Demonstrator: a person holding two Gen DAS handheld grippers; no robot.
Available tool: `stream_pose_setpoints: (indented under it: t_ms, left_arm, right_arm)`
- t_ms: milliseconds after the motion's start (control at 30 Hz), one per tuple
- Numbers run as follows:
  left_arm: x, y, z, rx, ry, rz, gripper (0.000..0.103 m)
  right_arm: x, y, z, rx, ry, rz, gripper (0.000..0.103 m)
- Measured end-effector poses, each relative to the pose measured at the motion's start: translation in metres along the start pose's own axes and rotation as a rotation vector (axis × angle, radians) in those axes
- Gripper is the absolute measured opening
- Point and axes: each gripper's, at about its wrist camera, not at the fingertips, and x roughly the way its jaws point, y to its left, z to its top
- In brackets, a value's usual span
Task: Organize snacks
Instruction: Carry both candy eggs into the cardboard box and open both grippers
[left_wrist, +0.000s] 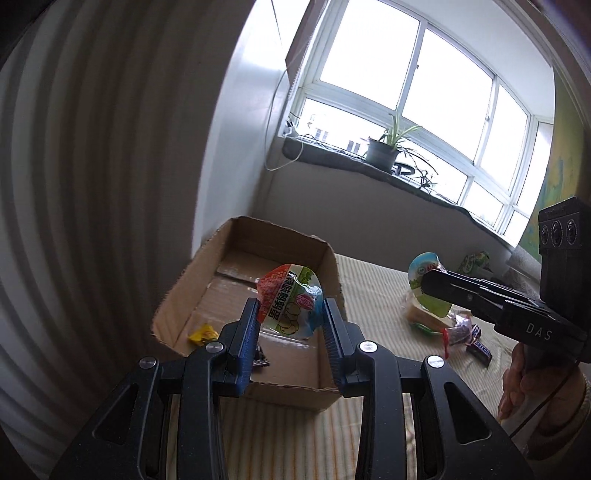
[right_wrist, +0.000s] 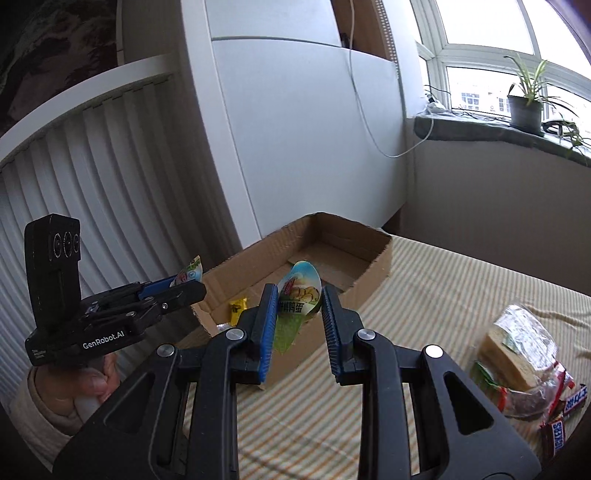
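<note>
My left gripper (left_wrist: 290, 314) is shut on a red-and-green snack packet (left_wrist: 291, 301) and holds it above the open cardboard box (left_wrist: 284, 391). It also shows at the left of the right wrist view (right_wrist: 184, 282). My right gripper (right_wrist: 299, 310) is shut on a green-and-blue snack packet (right_wrist: 297, 301), held in the air beside the box (right_wrist: 373, 273). This packet also shows in the left wrist view (left_wrist: 424, 271). A yellow candy (left_wrist: 202, 333) lies inside the box; it shows in the right wrist view too (right_wrist: 238, 308).
A pile of snacks lies on the striped cloth: a clear bag of sandwich biscuits (right_wrist: 517, 354), Snickers bars (right_wrist: 554, 432) and a green packet (left_wrist: 474, 260). A white cabinet (right_wrist: 295, 129) stands behind the box. A potted plant (left_wrist: 382, 149) sits on the windowsill.
</note>
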Motion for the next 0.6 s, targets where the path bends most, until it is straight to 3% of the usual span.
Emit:
stream_pose_setpoints:
  t_ms: [433, 533, 600]
  left_arm:
    - [0.018, 0.014, -0.003, -0.001, 0.032, 0.014, 0.033]
    - [0.026, 0.020, -0.002, -0.002, 0.055, 0.050, 0.037]
    - [0.028, 0.023, -0.002, 0.000, 0.059, 0.081, 0.049]
  right_arm:
    - [0.042, 0.010, 0.013, -0.034, 0.039, 0.050, 0.025]
    - [0.061, 0.009, 0.019, -0.040, 0.050, 0.066, 0.025]
    - [0.078, 0.008, 0.021, -0.042, 0.068, 0.077, 0.026]
